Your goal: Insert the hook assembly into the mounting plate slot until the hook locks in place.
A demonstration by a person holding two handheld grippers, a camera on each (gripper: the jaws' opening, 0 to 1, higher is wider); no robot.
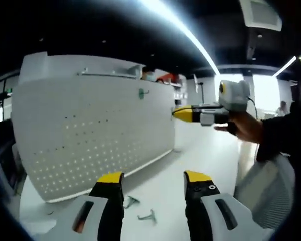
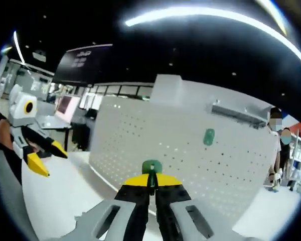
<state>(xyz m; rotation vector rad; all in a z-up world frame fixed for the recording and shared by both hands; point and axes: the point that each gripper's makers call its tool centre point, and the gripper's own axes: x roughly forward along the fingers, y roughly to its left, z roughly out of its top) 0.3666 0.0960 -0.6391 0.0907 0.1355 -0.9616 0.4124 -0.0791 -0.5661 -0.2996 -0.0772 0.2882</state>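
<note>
In the left gripper view, the left gripper (image 1: 154,182) is held low over the white tabletop (image 1: 200,150), its yellow-tipped jaws spread wide apart with nothing between them. Two small green metal hooks (image 1: 140,210) lie flat on the table just beyond those jaws, near the foot of the white perforated mounting board (image 1: 90,135), which stands upright.

The right gripper (image 1: 183,114) enters that view from the right, held level by a person's hand (image 1: 246,125), its yellow tip pointing at the board's right edge. In the right gripper view its jaws are pressed together on a green hook piece (image 2: 151,167), which sticks up past the tips, its long axis in line with the jaws and aimed at the board (image 2: 190,150).

Another green hook (image 2: 208,136) already sits on the board's face, upright, below a grey metal bracket (image 2: 236,113).
</note>
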